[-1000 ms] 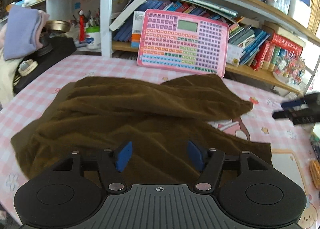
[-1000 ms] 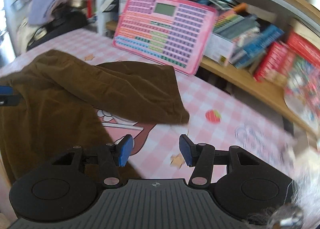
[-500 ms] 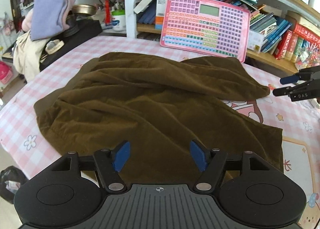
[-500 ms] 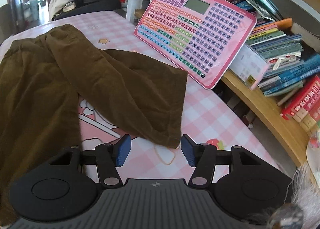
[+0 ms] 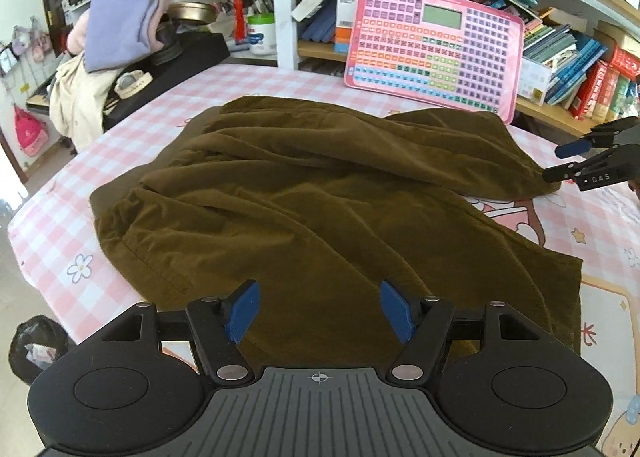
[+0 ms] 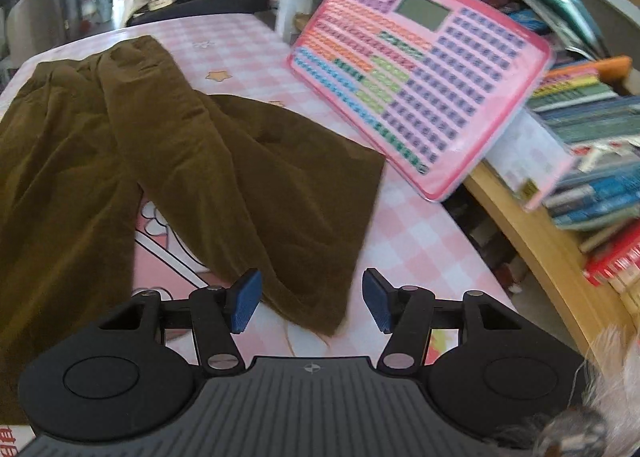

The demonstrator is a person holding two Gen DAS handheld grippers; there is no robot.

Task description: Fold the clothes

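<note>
Sprawling across the bench (image 5: pixel 48 217), brown trousers (image 5: pixel 320 197) lie rumpled; both tools, left (image 5: pixel 320 311) and right (image 6: pixel 310 303), gape wide, empty, the right at the 3 o'clock hem.

We see matt, soft brown corduroy-like trousers (image 5: pixel 304 193), creased, a smooth pink-checked tablecloth over the surface (image 5: pixel 60 233), glossy pink plastic learning tablet (image 5: pixel 434 49), pale wooden shelf (image 6: pixel 532 225), matt black ribbed plastic left gripper (image 5: pixel 320 307) body, blue jaws.
</note>
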